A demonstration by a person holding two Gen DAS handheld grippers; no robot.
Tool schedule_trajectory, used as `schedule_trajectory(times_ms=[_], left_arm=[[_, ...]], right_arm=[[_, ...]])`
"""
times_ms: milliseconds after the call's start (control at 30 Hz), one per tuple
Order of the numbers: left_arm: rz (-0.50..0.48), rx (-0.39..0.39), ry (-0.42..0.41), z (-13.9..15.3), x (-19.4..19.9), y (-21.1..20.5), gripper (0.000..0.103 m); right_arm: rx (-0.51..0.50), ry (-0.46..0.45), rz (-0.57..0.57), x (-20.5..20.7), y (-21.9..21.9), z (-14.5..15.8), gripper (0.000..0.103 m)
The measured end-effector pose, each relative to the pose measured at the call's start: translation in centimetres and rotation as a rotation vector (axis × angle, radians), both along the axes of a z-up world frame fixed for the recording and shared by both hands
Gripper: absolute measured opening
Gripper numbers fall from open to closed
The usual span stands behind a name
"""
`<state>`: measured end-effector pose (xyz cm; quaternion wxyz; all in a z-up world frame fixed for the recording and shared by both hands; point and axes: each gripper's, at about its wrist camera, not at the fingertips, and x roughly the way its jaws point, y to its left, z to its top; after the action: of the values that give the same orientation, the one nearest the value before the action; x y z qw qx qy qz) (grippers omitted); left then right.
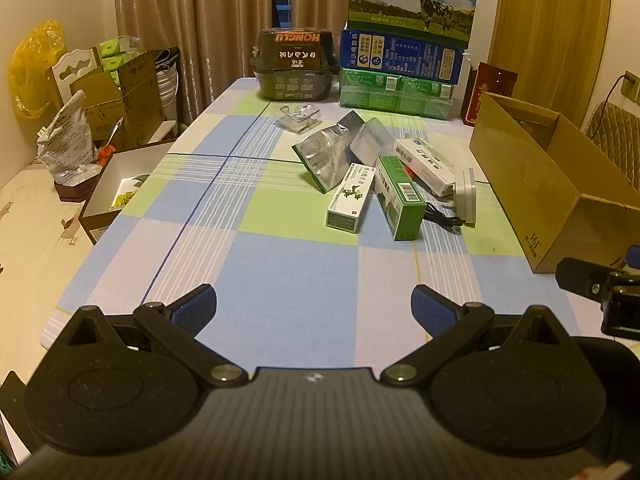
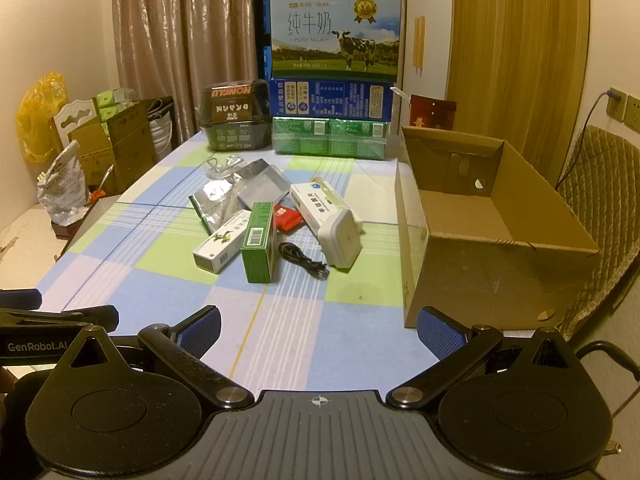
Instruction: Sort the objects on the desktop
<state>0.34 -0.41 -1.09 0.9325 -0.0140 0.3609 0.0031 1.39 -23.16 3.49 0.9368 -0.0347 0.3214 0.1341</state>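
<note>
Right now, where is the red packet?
In the right wrist view, the red packet lies mid-table between the green box and the long white box.

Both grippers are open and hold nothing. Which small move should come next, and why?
Probably bring the right gripper forward over the green box. It is the nearest item of the pile, stands clear at its near end, and the open cardboard box waits just to its right, apparently empty.

Dim, warm yellowish indoor light w/ soft shadows; strong fisheye bending and dark corners are seen at edges; focus sharp.
</note>
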Motion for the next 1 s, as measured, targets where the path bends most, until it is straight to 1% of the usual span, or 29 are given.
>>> schedule_trajectory(times_ms=[467, 700, 900, 1000], left_arm=[[0.005, -0.007, 0.002, 0.2, 0.0, 0.0, 0.102], [0.0, -0.038, 0.011, 0.3, 0.2, 0.3, 0.102], [-0.044, -0.061, 0.046, 0.8, 0.8, 0.5, 0.102], [-0.071, -0.026, 0.03, 1.4, 1.4, 0.5, 0.102]], right_arm=[[-0.003, 0.0, 0.004, 0.0, 0.0, 0.0, 0.101], [-0.003, -0.005, -0.002, -0.2, -0.1, 0.2, 0.101], [0.029, 0.025, 0.004, 0.6, -0.3, 0.7, 0.101], [0.051, -0.005, 0.026, 0.9, -0.2, 1.3, 0.101]])
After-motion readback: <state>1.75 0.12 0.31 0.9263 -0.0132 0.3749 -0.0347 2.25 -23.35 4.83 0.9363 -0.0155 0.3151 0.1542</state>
